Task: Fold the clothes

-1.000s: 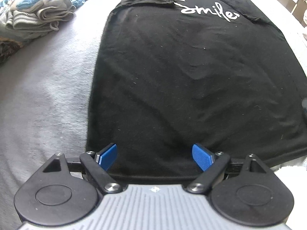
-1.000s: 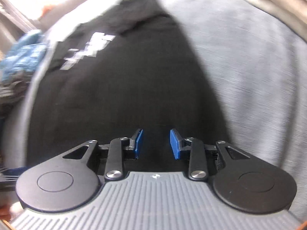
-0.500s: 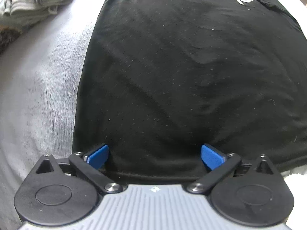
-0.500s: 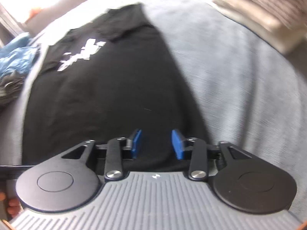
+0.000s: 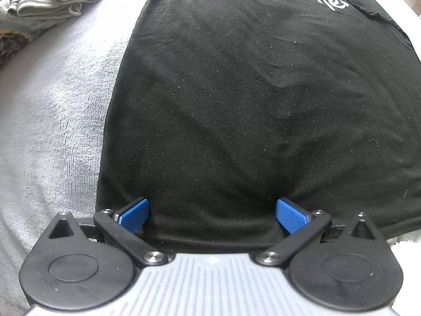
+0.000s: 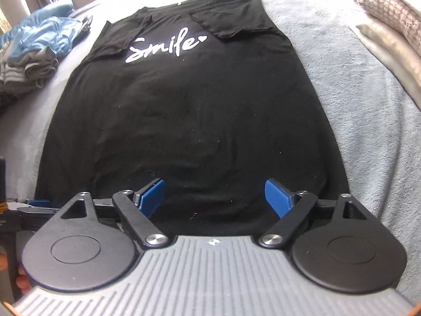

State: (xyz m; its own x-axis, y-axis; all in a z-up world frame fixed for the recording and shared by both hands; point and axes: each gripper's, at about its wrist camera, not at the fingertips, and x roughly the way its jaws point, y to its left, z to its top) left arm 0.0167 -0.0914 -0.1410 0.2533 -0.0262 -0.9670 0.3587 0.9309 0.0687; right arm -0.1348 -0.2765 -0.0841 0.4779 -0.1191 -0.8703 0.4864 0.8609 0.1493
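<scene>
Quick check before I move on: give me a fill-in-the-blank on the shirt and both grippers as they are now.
1. The black T-shirt lies flat with both sleeves folded ____ over its chest.
2. The white print on it reads ____.
3. The left gripper and the right gripper both sit at the shirt's ____ hem, fingers spread.
4. The shirt lies on a ____ blanket.

Missing words: inward; Smile; bottom; grey

Both wrist views face up the T-shirt (image 5: 250,105) (hem-close).
</scene>
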